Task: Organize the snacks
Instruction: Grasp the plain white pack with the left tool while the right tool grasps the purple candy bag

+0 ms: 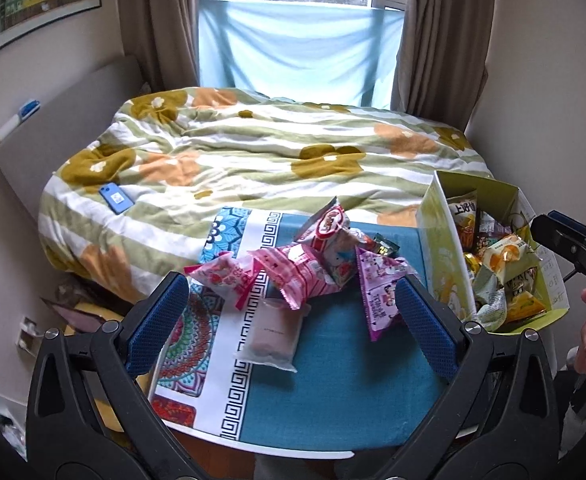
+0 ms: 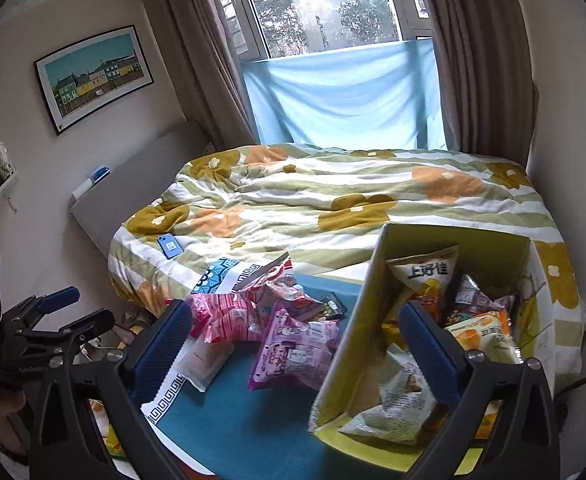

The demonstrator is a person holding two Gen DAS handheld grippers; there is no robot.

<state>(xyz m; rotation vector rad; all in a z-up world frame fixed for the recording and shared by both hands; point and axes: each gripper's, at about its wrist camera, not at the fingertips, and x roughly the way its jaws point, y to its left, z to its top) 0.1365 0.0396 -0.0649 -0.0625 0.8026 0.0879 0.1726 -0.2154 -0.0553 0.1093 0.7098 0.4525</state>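
Several snack packets lie heaped on the teal tablecloth: pink ones, a red-and-white one, a purple one and a pale pink packet. My left gripper hovers open over this heap and holds nothing; the pale packet lies below, between its blue pads. To the right stands an open yellow-green box with several packets inside, among them a white-and-orange bag. My right gripper is open and empty above the box's left wall, with the purple packet under it.
Behind the table is a bed with a floral duvet; a blue phone lies on it. Curtains and a window fill the back. The table's near edge is close. A hand shows at the right.
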